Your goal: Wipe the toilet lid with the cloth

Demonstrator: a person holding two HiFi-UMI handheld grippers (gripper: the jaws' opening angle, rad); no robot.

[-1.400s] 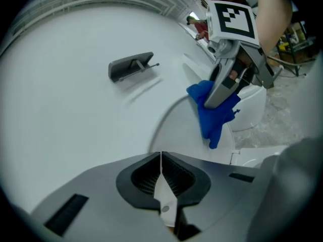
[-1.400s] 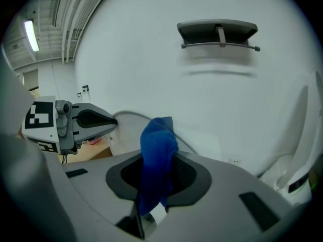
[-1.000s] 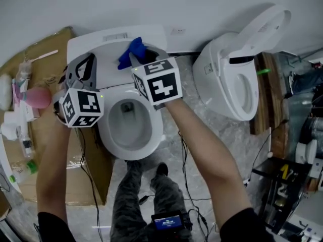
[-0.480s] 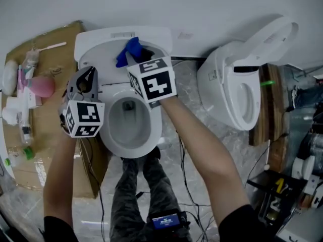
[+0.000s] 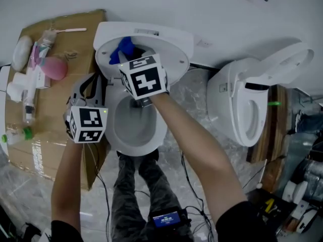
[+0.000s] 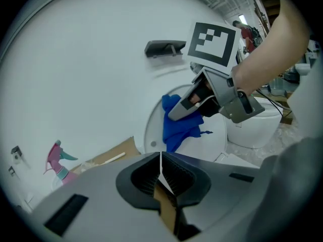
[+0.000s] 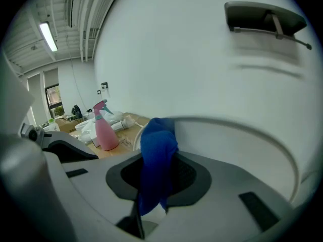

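Wiping is judged under way, unfinished: the cloth (image 5: 120, 49) is clenched in the right claw (image 6: 181, 110) against the toilet lid (image 5: 171, 44) ahead; the left claw (image 6: 160, 173) is closed, empty.

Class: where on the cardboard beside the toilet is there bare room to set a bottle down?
Free: the cardboard patch between the pink spray bottle and the left hand-held gripper. Crowded: its left edge, with white items and a green-capped bottle.

Blue cloth (image 5: 121, 49) bunched, apparently pressed against raised white lid (image 5: 174, 49)
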